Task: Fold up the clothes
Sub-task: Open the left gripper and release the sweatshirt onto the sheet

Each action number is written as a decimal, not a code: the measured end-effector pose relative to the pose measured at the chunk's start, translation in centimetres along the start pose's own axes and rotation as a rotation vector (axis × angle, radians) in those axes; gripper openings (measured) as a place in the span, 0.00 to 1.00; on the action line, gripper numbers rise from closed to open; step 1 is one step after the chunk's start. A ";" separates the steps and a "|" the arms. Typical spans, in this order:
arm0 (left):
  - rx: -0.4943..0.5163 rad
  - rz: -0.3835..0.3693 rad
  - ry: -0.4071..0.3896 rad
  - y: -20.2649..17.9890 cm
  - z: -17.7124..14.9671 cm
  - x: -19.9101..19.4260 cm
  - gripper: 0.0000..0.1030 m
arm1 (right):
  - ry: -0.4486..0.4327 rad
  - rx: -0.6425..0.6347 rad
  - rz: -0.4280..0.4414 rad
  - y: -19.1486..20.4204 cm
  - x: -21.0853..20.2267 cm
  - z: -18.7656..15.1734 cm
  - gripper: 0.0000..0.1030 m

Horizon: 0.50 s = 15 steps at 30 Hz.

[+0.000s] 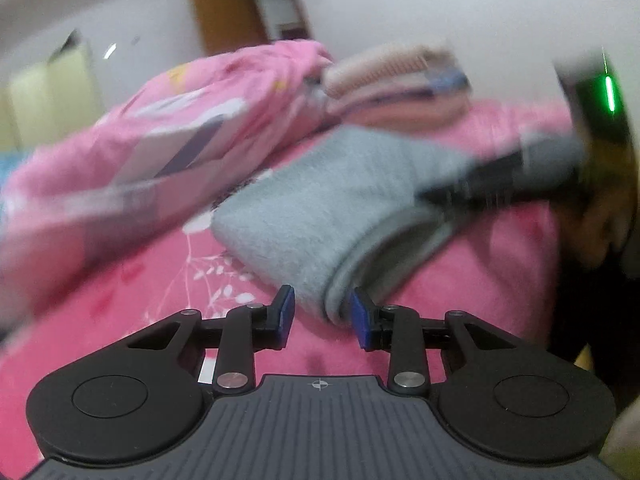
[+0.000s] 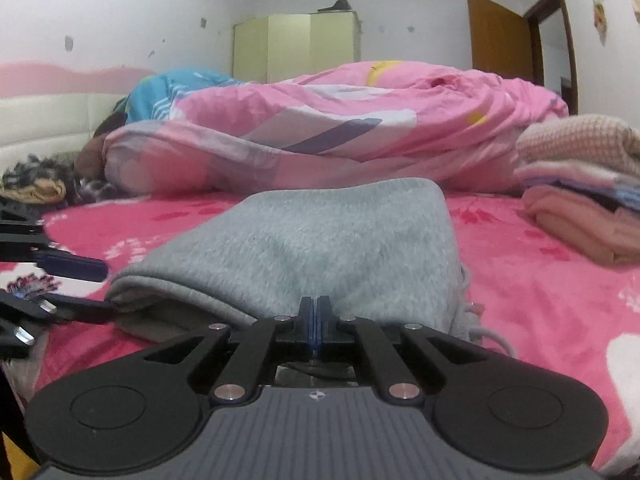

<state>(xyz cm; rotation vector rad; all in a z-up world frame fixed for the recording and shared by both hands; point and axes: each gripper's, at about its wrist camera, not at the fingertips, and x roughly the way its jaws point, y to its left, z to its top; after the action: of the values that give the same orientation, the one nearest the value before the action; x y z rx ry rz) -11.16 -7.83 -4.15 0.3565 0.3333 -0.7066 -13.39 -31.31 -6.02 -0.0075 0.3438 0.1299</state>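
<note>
Right gripper [image 2: 316,312], bottom centre of its view: jaws together, apparently pinching the near edge of the grey garment [image 2: 320,248]; actual cloth between the pads cannot be confirmed. The garment runs away from it up-frame across the pink bedspread [image 2: 540,280]. Left gripper [image 1: 322,314]: jaws apart, straddling the garment's folded corner, nothing clamped. Judgement: both sit at the same near end. Folded pile [image 2: 580,184] at far right.

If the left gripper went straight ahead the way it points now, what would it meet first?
Most likely the folded edge of the grey garment: it lies just ahead of the open left gripper on the pink bedsheet. Motion blur makes depth uncertain.
</note>
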 end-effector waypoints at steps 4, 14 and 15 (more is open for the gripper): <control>-0.047 0.021 -0.077 0.2 1.8 0.6 0.31 | -0.002 0.035 0.007 -0.3 0.1 0.0 0.00; 0.035 0.085 -0.045 -3.1 0.2 5.4 0.30 | -0.030 0.009 0.001 -0.1 -0.1 -0.5 0.00; 0.002 0.075 -0.043 -2.7 0.1 5.3 0.31 | -0.037 0.002 -0.004 0.0 -0.1 -0.6 0.00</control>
<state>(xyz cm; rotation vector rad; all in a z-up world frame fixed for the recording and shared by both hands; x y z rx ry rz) -9.22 -12.80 -6.82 0.3537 0.2768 -0.6406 -13.65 -31.34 -6.54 -0.0039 0.3064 0.1257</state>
